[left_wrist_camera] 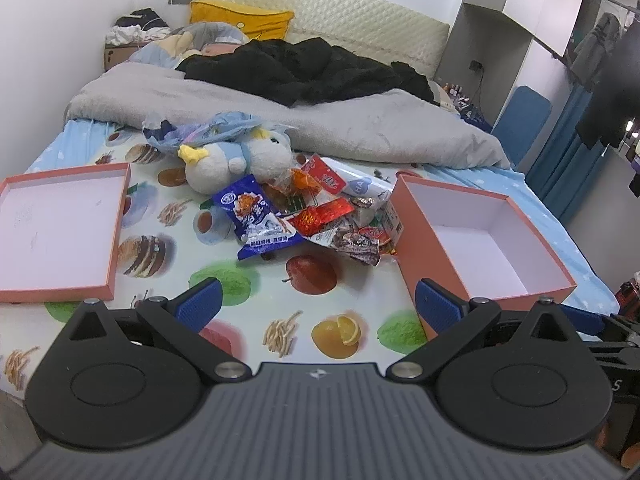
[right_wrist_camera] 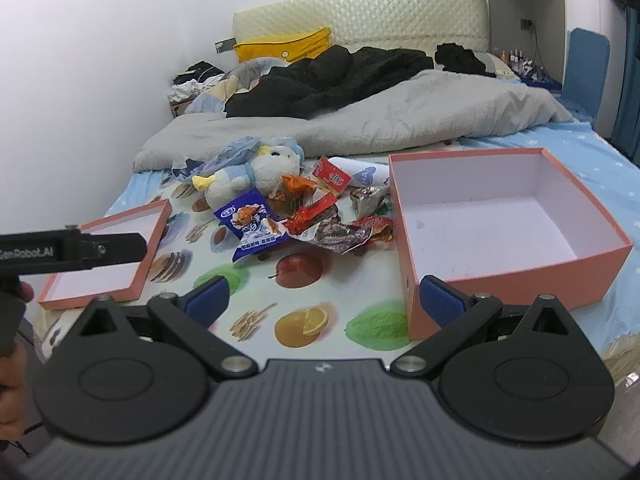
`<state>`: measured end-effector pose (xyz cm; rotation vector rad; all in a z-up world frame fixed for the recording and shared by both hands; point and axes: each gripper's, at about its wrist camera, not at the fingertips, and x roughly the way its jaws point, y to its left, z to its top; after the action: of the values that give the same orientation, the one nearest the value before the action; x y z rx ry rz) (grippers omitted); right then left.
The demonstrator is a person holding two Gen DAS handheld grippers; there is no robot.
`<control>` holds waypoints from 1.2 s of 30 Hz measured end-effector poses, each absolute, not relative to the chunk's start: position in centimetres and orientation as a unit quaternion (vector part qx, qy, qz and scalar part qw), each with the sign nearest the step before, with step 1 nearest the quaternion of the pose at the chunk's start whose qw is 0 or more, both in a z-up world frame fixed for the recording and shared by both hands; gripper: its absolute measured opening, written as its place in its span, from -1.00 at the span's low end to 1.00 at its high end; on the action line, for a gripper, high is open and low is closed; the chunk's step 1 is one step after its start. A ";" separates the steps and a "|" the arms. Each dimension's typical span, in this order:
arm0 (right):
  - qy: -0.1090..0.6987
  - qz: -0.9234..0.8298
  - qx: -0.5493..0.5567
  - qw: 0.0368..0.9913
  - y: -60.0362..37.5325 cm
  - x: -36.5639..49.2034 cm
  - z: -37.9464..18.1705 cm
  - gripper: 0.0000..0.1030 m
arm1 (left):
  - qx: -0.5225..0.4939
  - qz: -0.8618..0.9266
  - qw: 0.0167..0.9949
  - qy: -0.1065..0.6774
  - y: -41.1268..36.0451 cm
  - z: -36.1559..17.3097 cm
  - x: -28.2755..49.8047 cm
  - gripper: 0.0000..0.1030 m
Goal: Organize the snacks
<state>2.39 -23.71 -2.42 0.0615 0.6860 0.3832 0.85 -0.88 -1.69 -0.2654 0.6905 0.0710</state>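
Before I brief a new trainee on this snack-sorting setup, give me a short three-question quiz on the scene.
1. True or false: the deep pink box already holds snacks.
2. Which lies nearest the shallow pink lid? A) blue snack packet B) yellow pillow C) black clothing
3. Fill in: both grippers' jaws are ____, left gripper and right gripper alike.

Key: 1 false, it is empty; 2 A; 3 open.
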 end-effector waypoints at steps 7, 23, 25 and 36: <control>0.341 0.185 0.031 0.921 -23.7 2.5 -3.1 1.00 | -0.132 0.035 0.928 0.347 -0.7 -2.6 1.3 1.00; 0.348 0.219 0.032 0.911 -22.6 3.5 -5.2 0.95 | -0.144 0.027 0.910 0.388 0.3 -6.1 3.8 1.00; 0.346 0.224 0.029 0.910 -22.3 3.8 -5.6 0.95 | -0.145 0.025 0.906 0.397 0.4 -6.8 4.8 1.00; 0.333 0.227 0.002 0.915 -20.1 7.3 -8.0 0.95 | -0.135 0.026 0.893 0.429 2.5 -10.2 10.4 1.00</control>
<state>7.33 -20.07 -7.98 0.0045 0.6861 0.4672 10.45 2.46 -10.21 -0.2797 0.8905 0.0545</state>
